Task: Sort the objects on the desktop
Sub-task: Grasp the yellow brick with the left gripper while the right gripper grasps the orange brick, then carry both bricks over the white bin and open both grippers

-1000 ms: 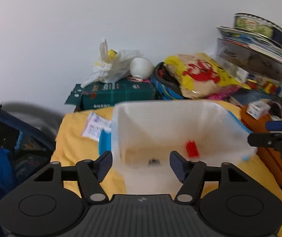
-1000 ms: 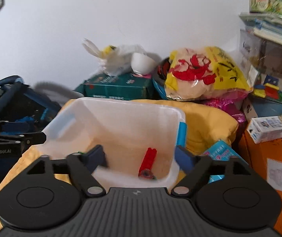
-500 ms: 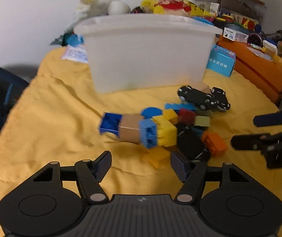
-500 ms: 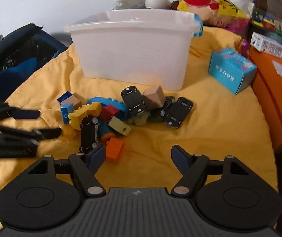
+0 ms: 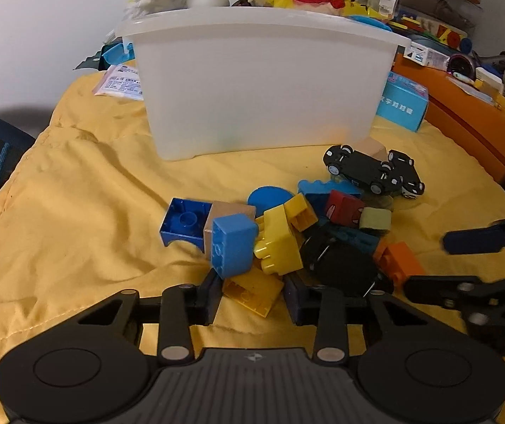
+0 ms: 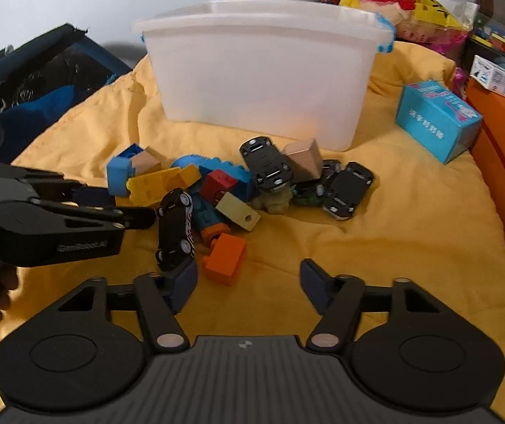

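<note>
A heap of toy bricks and black toy cars lies on the yellow cloth (image 5: 76, 194) in front of a white plastic bin (image 5: 259, 81). My left gripper (image 5: 252, 296) is open, its fingers on either side of a flat yellow brick (image 5: 252, 291) at the near edge of the heap, below a light blue brick (image 5: 233, 243). My right gripper (image 6: 249, 282) is open and empty just in front of an orange brick (image 6: 225, 256) and a black toy car (image 6: 174, 228). The left gripper (image 6: 122, 208) shows at the left of the right wrist view.
A teal box (image 6: 438, 120) lies right of the bin (image 6: 263, 77). An orange cabinet (image 5: 475, 120) with clutter stands at the right edge. A dark blue bag (image 6: 33, 81) is at the left. Bags and boxes are piled behind the bin against the wall.
Both grippers dropped from over the bin down to the heap. Since half a second ago the left gripper moved forward around the yellow brick and the right gripper came closer to the orange brick.
</note>
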`<action>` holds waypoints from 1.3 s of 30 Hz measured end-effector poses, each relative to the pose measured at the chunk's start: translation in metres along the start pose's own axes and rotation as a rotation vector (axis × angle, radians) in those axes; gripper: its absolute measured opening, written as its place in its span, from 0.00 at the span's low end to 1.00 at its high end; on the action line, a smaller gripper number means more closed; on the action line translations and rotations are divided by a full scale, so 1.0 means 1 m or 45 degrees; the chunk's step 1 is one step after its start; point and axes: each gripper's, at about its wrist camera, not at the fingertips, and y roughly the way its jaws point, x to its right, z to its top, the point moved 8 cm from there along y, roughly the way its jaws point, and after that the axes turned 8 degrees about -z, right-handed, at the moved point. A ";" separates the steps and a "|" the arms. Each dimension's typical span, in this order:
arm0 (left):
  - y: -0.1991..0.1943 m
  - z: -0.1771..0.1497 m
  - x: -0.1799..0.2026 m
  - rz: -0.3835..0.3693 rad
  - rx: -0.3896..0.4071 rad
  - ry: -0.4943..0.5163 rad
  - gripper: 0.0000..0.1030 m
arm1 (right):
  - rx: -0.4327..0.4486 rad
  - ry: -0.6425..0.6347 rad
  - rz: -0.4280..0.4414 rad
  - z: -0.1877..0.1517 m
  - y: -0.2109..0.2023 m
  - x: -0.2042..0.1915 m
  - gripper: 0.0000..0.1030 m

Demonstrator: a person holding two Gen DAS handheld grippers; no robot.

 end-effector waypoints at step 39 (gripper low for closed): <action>-0.101 0.180 -0.038 -0.017 0.369 -0.062 0.39 | 0.410 0.203 0.101 0.183 -0.073 0.070 0.30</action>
